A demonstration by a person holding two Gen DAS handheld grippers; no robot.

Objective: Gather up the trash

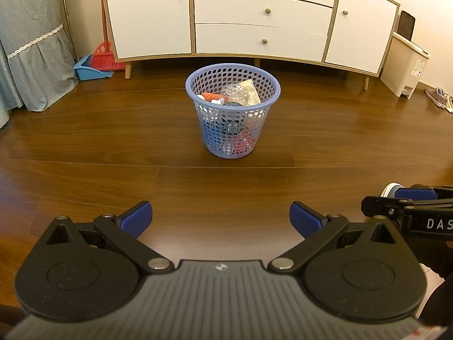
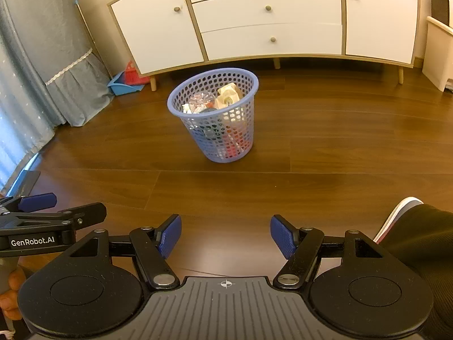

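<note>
A blue perforated waste basket [image 1: 267, 85] [image 2: 175, 100] stands on the wooden floor in front of a white sideboard. Inside it lie a clear plastic bottle [image 1: 234, 93] [image 2: 201, 99], cream packaging [image 2: 228, 95] and other scraps. My left gripper [image 1: 220, 222] hovers low over the floor, well short of the basket, open, with nothing between its blue pads. My right gripper [image 2: 225, 236] is beside it, also open and holding nothing. Each gripper shows at the edge of the other's view.
The white sideboard [image 1: 226, 17] on wooden legs spans the back. A grey curtain [image 1: 31, 45] hangs at the left, with a red brush and blue dustpan [image 1: 94, 63] beside it. A cream bin [image 1: 405, 65] and shoes [image 1: 438, 97] sit right. A person's dark trouser leg [image 2: 424, 243] is near.
</note>
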